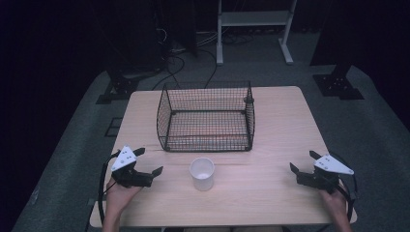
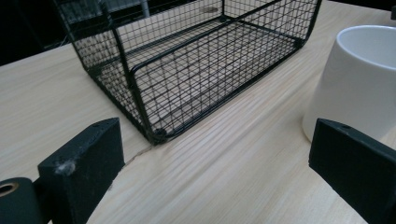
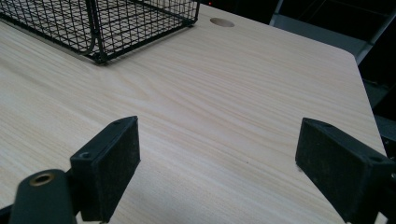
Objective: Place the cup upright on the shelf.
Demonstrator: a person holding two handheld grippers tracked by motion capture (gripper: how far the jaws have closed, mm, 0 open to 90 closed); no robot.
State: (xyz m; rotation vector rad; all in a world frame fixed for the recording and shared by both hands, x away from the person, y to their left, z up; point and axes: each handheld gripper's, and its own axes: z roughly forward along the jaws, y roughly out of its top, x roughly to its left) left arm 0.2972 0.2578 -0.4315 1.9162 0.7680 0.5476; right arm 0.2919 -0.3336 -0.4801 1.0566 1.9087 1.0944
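A white cup stands upright near the table's front edge, just before a black wire basket that holds nothing I can see. My left gripper rests at the front left, open, with bare wood between its jaws. In the left gripper view the cup stands ahead to the right and the basket ahead to the left. My right gripper rests at the front right, open over bare tabletop, well clear of the cup. In the right gripper view the basket has one corner at the upper left.
The wooden table has a round cable hole beyond the basket's corner. A white metal stand and cables lie on the floor behind the table. The table's right edge falls away close to the right gripper.
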